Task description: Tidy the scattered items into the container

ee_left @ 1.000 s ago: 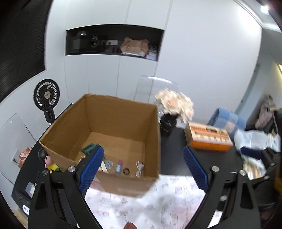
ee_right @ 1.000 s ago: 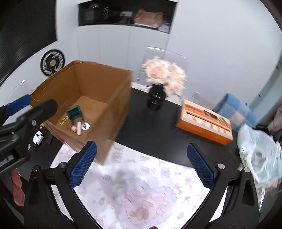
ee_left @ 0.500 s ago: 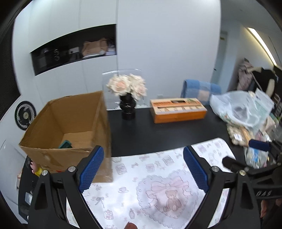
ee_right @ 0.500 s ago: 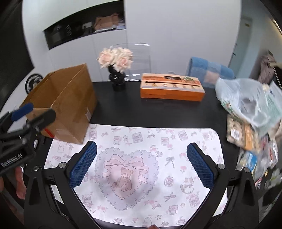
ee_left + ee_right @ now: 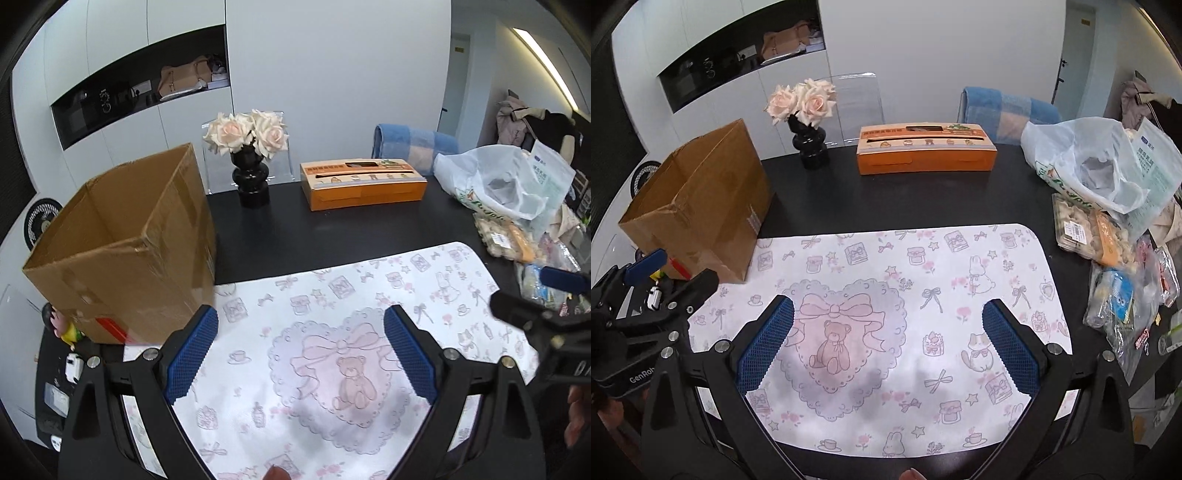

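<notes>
**Two empty grippers above the printed mat**

Both grippers hang over the table with their jaws spread wide and nothing between the blue pads. The left gripper is above the left part of the white mat, and under it the heart drawing with a small bear is seen. The right gripper is above the middle of the same mat. In the right wrist view the left gripper appears also at the left edge, low and near the corner of the box.

The cardboard box, which is the container, stands upright and open at the left end of the mat, with its bottom edge touching the mat. From these angles the inside of the box is not visible, so I cannot tell what lies in it. No loose item lies on the mat itself.

Behind the mat stand a black vase with pale roses and a long orange carton, well apart from each other. At the right side of the table is a white plastic bag, and just beside it some snack packets. A small figure toy is at the left of the box, near its lower corner.
</notes>
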Tool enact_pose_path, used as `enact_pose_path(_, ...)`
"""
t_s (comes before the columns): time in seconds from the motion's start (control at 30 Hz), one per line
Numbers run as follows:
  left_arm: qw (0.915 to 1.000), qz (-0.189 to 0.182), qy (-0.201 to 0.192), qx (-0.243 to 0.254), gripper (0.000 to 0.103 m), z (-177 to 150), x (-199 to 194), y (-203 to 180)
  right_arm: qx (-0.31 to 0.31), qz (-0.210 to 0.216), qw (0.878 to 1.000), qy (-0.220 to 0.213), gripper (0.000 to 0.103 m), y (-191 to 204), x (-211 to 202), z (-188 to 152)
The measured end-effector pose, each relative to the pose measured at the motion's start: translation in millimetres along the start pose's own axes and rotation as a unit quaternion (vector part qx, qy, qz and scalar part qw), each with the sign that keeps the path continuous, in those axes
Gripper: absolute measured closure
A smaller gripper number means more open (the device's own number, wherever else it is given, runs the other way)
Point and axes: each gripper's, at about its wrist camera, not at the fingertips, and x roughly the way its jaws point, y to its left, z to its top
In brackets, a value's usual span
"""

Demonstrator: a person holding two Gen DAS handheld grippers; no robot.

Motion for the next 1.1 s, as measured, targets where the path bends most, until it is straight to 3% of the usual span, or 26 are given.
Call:
enact_pose_path(0.23,0.9998,0.014,0.01,-0.013,0.012,-15,0,6,0.0,0.0,1.0,0.018,0.0,8,-1,-6)
enact_pose_path(0.47,0.9984,-0.013,0.025,-0.05,0.012,-39,-27,30,0.012,0.007,0.999,0.029,0.0,14,-15,-9)
enact_pose_path(0.77,0.9984,-0.005,0.008,-0.055,0.012,-25,-68,33,-0.003,0.02,0.999,0.034,0.0,38,-44,-4)
enact_pose_path(0.93,0.9983,0.014,0.01,-0.056,0.012,-22,-80,33,-0.015,-0.015,0.999,0.025,0.0,47,-70,-1)
enact_pose_path(1.1,0.9975,0.034,0.015,-0.061,0.012,-20,-92,33,-0.008,-0.006,0.999,0.034,0.0,54,-77,-5)
